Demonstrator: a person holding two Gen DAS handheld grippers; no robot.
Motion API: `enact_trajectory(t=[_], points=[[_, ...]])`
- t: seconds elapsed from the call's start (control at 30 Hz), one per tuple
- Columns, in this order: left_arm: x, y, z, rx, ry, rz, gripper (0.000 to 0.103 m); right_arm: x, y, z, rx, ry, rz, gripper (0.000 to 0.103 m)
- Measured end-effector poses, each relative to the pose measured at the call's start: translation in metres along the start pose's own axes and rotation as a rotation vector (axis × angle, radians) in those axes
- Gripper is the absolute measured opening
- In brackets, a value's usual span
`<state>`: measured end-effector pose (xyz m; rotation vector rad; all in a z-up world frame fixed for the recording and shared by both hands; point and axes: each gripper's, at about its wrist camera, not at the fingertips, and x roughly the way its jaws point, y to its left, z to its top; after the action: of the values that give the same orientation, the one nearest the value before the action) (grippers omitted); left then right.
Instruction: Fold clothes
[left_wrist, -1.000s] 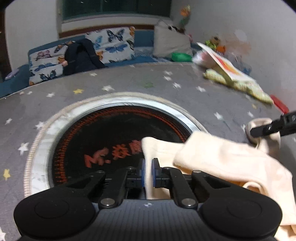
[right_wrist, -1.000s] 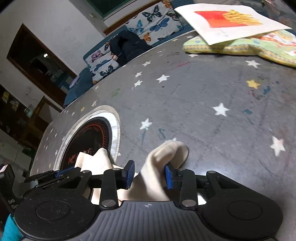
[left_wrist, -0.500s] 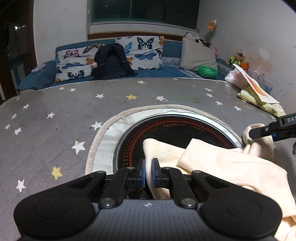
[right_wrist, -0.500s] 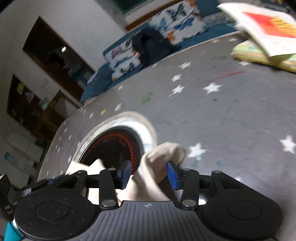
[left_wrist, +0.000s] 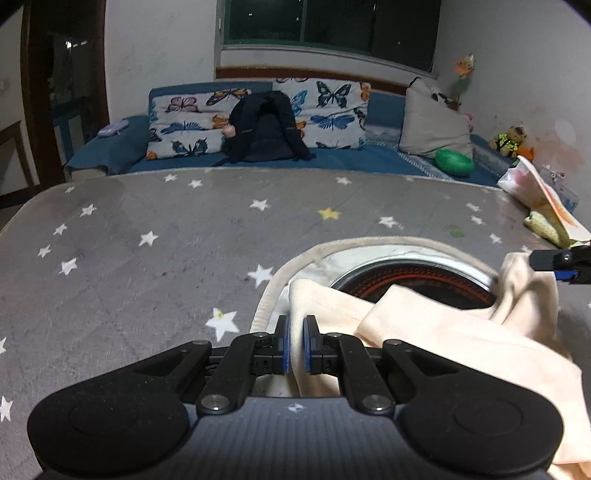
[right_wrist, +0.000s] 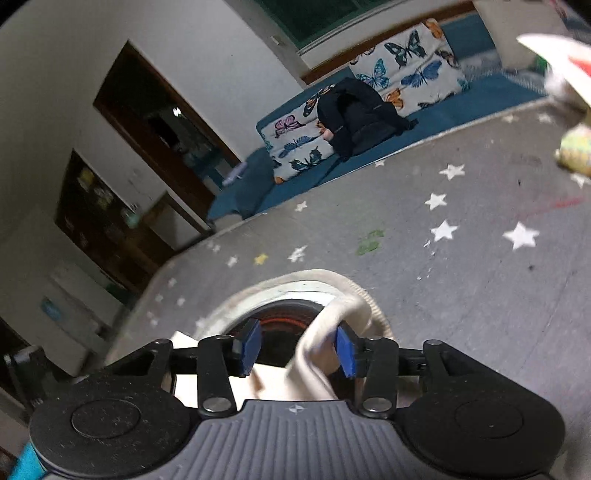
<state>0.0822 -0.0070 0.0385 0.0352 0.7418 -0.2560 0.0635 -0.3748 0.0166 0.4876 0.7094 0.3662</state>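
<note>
Left wrist view: our left gripper (left_wrist: 294, 343) has its jaws drawn together on an edge of the cream garment (left_wrist: 443, 332), the blue pads pinching a thin fold of the cloth between them. From that pinch the garment spreads to the right in loose folds, lying partly over the round black heater plate (left_wrist: 417, 282) with its orange rings, which sits in a circular opening of the desk. A pale braided trim (left_wrist: 269, 295) edges the opening in the grey star-printed desk cover (left_wrist: 147, 240). At the far right edge we see a finger of our right gripper (left_wrist: 557, 260) at a raised corner of the garment.

In the right wrist view our right gripper (right_wrist: 297, 345) has its jaws wide apart. A bunched ridge of the garment (right_wrist: 317, 354) passes between them, lying against the right pad and well clear of the left one; we see no clamp on it.

Beyond the desk stands a blue sofa (left_wrist: 369, 158) with butterfly-print cushions (left_wrist: 192, 122), a black backpack (left_wrist: 264, 129) leaning on them, a grey pillow (left_wrist: 432, 122) and a green object (left_wrist: 453, 162). At the desk's right side lie a yellow-green cloth (left_wrist: 546, 229) and a white card (left_wrist: 554, 199) propped over it.
</note>
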Motion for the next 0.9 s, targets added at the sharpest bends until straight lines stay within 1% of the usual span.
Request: enact_trajectory(t=[0.07,0.1,0.13,0.2,0.27,0.3,0.33,0.4,0.43,0.53,0.77,0.9], points=[[0.002,0.000,-0.002,0.002,0.002,0.010,0.007,-0.002,0.006,-0.004,-0.059,-0.011,-0.042,0.061],[0.002,0.001,-0.003,0.000,0.004,0.010,0.007,-0.005,0.007,-0.006,-0.078,-0.018,-0.055,0.073],[0.002,0.002,-0.004,-0.002,0.007,0.012,0.007,-0.008,0.007,-0.008,-0.095,-0.021,-0.066,0.077],[0.003,0.004,-0.006,-0.006,0.011,0.014,0.007,-0.014,0.010,-0.013,-0.137,-0.033,-0.088,0.078],[0.002,0.005,-0.007,-0.007,0.015,0.016,0.007,-0.019,0.014,-0.021,-0.190,-0.035,-0.121,0.083],[0.002,0.005,-0.008,-0.007,0.015,0.015,0.007,-0.020,0.015,-0.025,-0.210,-0.027,-0.135,0.091],[0.002,0.005,-0.008,-0.007,0.014,0.015,0.007,-0.022,0.015,-0.029,-0.226,-0.021,-0.151,0.095],[0.002,0.004,-0.009,-0.004,0.016,0.014,0.008,-0.023,0.015,-0.036,-0.250,-0.010,-0.176,0.095],[0.002,0.003,-0.009,-0.002,0.017,0.015,0.008,-0.024,0.014,-0.039,-0.256,-0.004,-0.190,0.099],[0.004,0.003,-0.011,0.000,0.024,0.017,0.008,-0.022,0.010,-0.048,-0.249,0.013,-0.211,0.103],[0.003,0.004,-0.013,-0.005,0.020,0.016,0.008,-0.018,0.014,-0.062,-0.322,-0.026,-0.254,0.103],[0.002,0.005,-0.014,-0.010,0.017,0.016,0.009,-0.012,0.022,-0.068,-0.381,-0.021,-0.302,0.103]])
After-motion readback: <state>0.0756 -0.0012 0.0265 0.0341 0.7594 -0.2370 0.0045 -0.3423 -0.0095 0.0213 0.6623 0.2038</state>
